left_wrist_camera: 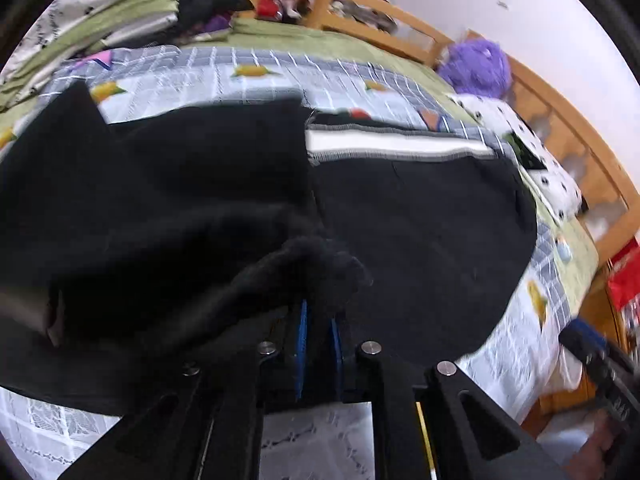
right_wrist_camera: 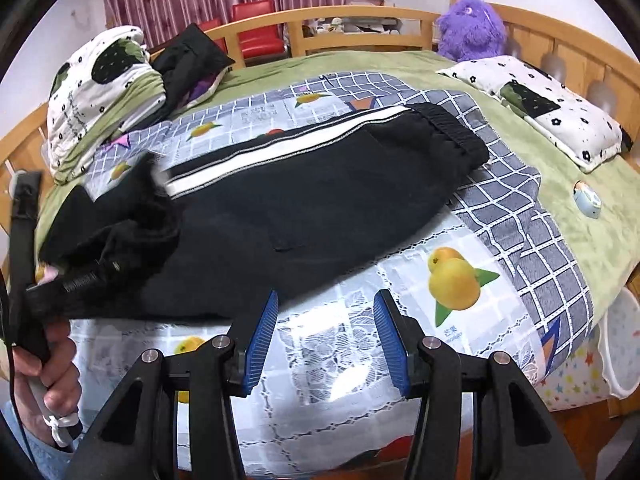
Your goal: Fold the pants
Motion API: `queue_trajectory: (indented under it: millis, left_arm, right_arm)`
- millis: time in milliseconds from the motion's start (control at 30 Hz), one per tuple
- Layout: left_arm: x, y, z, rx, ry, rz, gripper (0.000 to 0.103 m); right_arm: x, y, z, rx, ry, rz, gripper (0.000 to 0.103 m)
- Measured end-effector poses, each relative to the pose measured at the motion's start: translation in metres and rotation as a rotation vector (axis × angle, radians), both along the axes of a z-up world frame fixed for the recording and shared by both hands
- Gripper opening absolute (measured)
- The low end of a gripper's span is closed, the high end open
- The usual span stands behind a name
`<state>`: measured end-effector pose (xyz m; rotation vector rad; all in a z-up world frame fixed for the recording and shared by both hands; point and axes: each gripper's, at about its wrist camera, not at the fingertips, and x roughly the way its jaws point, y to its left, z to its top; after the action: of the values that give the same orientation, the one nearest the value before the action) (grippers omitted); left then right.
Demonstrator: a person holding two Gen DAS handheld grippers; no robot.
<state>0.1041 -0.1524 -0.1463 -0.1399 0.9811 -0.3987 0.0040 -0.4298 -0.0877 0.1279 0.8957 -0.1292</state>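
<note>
Black pants [right_wrist_camera: 304, 200] with a white side stripe lie across the bed, waistband to the right. In the left wrist view the pants [left_wrist_camera: 420, 232] fill the middle, and my left gripper [left_wrist_camera: 320, 316] is shut on a bunched fold of the black leg fabric, lifting it over the rest. My right gripper [right_wrist_camera: 326, 312] is open and empty, just in front of the pants' near edge, above the tablecloth. The left gripper [right_wrist_camera: 76, 276] also shows at the left of the right wrist view, holding the raised leg end.
The pants rest on a fruit-print plastic cloth [right_wrist_camera: 460, 280] over a green bedspread. A pillow [right_wrist_camera: 552, 108] and purple plush toy [right_wrist_camera: 470, 28] sit at the far right. Folded bedding [right_wrist_camera: 104, 92] and dark clothes [right_wrist_camera: 188, 60] lie far left. A wooden bed frame [right_wrist_camera: 360, 20] surrounds it.
</note>
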Motion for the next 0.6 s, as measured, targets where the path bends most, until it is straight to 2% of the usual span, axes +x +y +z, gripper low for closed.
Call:
queue_trajectory:
  millis: [67,167,300,433,533,600]
  left_arm:
    - [-0.013,0.012,0.005,-0.012,-0.007,-0.017,0.039]
    - [-0.044,0.050,0.023,-0.023,-0.092,0.016,0.059]
    - [-0.067,0.110,0.036,0.003,-0.151,0.067,0.062]
    - [-0.074,0.162,0.038,0.076,-0.188,0.153,0.063]
    - [-0.074,0.202,0.028,0.071,-0.165,0.231,0.063]
    - [-0.072,0.228,0.020,0.042,-0.128,0.283,0.063]
  right_arm:
    - [0.004,0.006,-0.002,0.000,0.011,0.026,0.050]
    - [0.010,0.022,-0.004,-0.002,0.017,0.092,0.050]
    - [0.028,0.057,0.004,0.000,0.005,0.209,0.051]
    - [0.059,0.094,0.009,0.049,0.023,0.296,0.051]
    - [0.081,0.136,0.014,0.017,0.004,0.385,0.055]
    - [0.090,0.164,0.014,-0.044,-0.030,0.455,0.062]
